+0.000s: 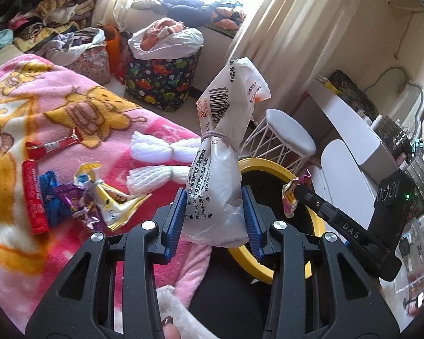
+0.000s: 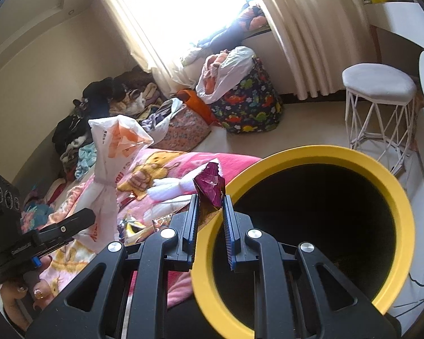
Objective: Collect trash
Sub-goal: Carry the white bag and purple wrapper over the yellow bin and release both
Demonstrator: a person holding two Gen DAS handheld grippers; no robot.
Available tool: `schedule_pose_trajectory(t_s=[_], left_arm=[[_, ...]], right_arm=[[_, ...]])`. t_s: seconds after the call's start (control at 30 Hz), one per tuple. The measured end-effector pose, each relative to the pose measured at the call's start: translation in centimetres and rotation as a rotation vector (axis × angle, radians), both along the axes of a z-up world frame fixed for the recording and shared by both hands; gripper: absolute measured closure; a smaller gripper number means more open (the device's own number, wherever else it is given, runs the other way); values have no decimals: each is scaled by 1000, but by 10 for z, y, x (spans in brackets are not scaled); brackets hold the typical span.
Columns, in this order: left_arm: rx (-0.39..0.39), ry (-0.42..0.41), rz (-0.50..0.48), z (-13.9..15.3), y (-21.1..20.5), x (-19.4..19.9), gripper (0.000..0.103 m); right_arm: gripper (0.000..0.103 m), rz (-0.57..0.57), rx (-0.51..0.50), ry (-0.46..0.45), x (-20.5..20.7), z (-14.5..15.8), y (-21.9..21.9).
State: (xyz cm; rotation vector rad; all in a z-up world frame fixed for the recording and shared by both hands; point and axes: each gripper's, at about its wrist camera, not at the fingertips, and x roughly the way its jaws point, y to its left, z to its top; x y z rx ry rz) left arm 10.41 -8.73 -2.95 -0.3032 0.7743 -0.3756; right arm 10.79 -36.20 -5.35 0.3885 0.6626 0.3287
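The left gripper (image 1: 212,214) is clamped on a white plastic bag (image 1: 223,147), tied at the neck, which stands up from the blue pads just beside the yellow-rimmed bin (image 2: 319,152). The right gripper (image 2: 210,212) pinches a purple wrapper (image 2: 210,186) right at the bin's rim. More wrappers (image 1: 79,197) lie on the pink blanket (image 1: 70,107) of the bed, left of the bag.

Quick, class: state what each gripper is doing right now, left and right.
Left gripper: closed on the tied white plastic bag.
Right gripper: closed on a purple wrapper, at the yellow-rimmed bin.
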Motion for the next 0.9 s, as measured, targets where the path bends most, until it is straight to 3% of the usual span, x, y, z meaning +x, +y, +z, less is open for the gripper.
schedule_pose_trajectory(t_s=[0.9], left_arm=[[40,54,-151,-23,-74,2,71]], right_arm=[[87,-193,10,31,-2,-18,-62]])
